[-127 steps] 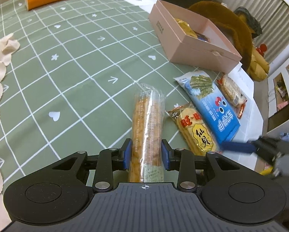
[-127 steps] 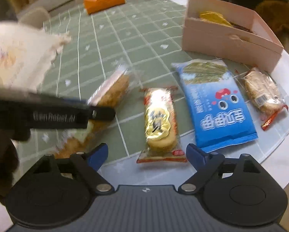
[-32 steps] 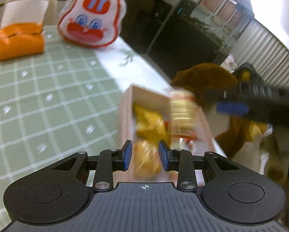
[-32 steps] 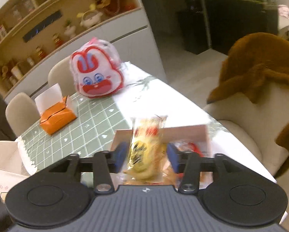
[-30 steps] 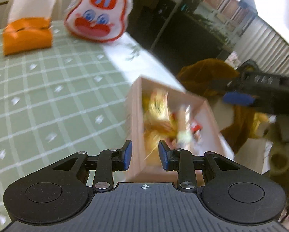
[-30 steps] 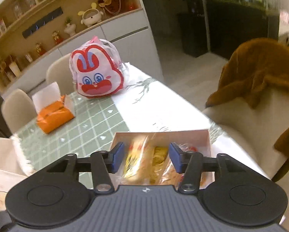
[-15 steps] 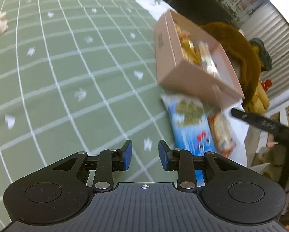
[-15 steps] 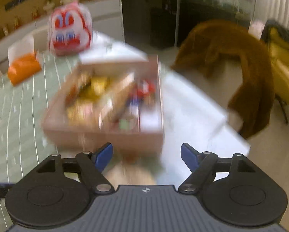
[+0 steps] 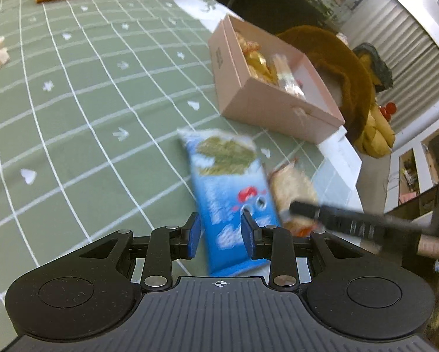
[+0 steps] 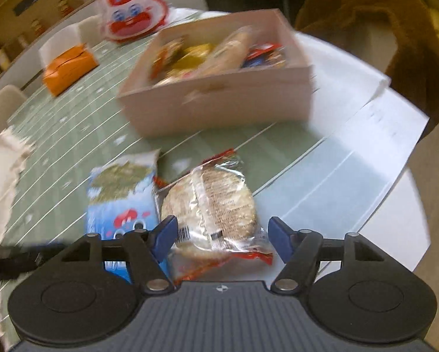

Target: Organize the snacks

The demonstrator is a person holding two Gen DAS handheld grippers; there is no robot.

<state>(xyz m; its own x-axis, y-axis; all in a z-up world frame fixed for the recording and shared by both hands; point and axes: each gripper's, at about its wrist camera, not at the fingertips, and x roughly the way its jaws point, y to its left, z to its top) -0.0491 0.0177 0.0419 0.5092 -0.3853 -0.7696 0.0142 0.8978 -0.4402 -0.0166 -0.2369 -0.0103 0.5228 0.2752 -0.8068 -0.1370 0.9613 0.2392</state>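
Over the blue packet [image 9: 232,196], left gripper [image 9: 219,231] with jaws narrowly apart and empty, lined up for a pickup. Packet flat on the bench [image 9: 81,111], long axis running away toward the pink box [image 9: 266,99] (already part-filled). Right gripper [image 10: 222,236], jaws apart and just narrowing, empty, straddling the clear-wrapped round cracker [image 10: 212,205] lying just beside the packet, lengthwise toward the box.

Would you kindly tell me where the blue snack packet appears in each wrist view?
Left wrist view: the blue snack packet lies at centre, running down between the left tool's fingers.
Right wrist view: it lies lower left, beside the clear-wrapped cracker.
Shared landmark: the pink box beyond it.
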